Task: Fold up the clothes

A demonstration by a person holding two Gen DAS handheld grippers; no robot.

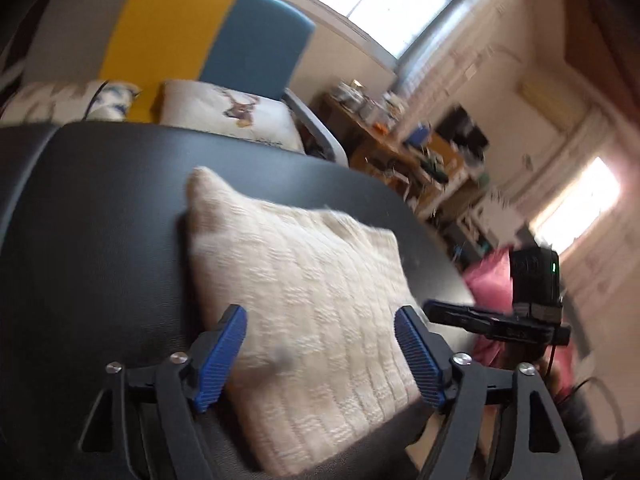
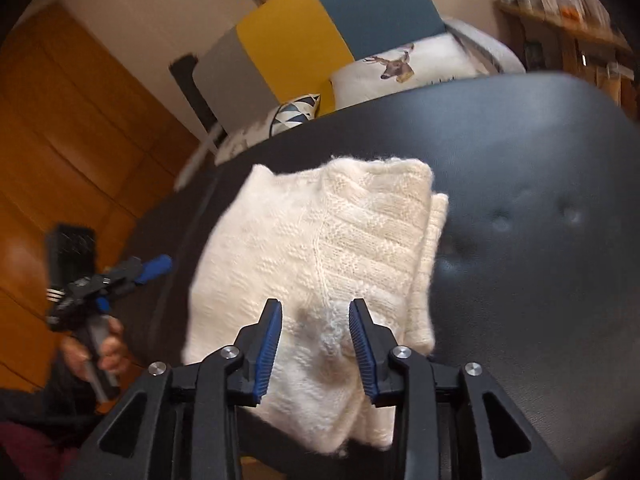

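Observation:
A cream knitted sweater [image 1: 308,308] lies folded into a thick rectangle on a black padded surface [image 1: 100,220]. It also shows in the right wrist view [image 2: 320,248]. My left gripper [image 1: 320,356] is open, its blue pads wide apart over the sweater's near edge, holding nothing. My right gripper [image 2: 316,344] is part open, its pads either side of a raised bump of knit at the sweater's near edge; the pads do not press it. The right gripper also shows in the left wrist view [image 1: 496,320], and the left gripper in the right wrist view [image 2: 120,276].
The black surface [image 2: 540,240] has button dimples and a rounded edge. Behind it stands a yellow and blue sofa [image 1: 208,28] with printed cushions [image 1: 236,116]. A cluttered wooden shelf [image 1: 392,136] and a pink cloth [image 1: 492,280] lie to the right. A wooden door [image 2: 60,140] is at left.

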